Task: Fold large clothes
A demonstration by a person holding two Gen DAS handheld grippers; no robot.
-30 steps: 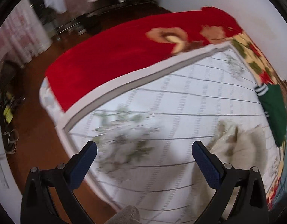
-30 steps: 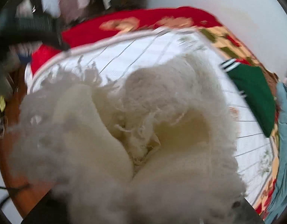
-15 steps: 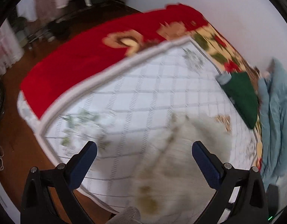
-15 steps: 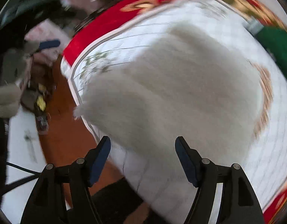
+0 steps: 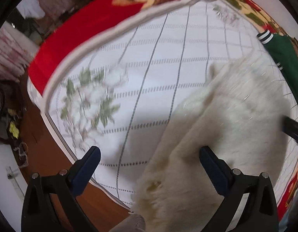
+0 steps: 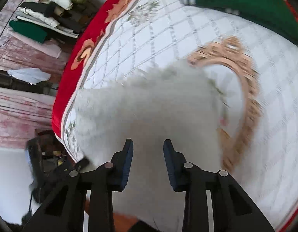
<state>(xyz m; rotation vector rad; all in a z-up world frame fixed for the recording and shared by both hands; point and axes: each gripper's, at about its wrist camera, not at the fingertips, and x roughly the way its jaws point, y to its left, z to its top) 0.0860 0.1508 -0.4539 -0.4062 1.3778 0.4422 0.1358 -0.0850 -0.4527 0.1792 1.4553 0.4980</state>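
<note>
A fluffy cream-white garment (image 5: 226, 125) lies bunched on the white quilted bed cover (image 5: 158, 58), near the bed's front corner. My left gripper (image 5: 149, 150) points down over it, open wide, with its right finger above the fleece and nothing between the pads. In the right wrist view the same garment (image 6: 149, 106) spreads out below my right gripper (image 6: 148, 143). Its jaws are closing with a narrow gap left, and no cloth is pinched between them.
A green garment (image 6: 245, 3) with striped cuffs lies at the far side of the bed (image 6: 265, 77). A red flowered blanket (image 5: 81, 29) borders the cover. Folded clothes are stacked (image 6: 48, 9) beyond the bed. Brown floor (image 5: 52, 154) shows at the corner.
The right gripper let go of the fluffy garment, which dropped onto the bed; its jaws spread wide, then narrowed. The left gripper shifted over the garment, staying open.
</note>
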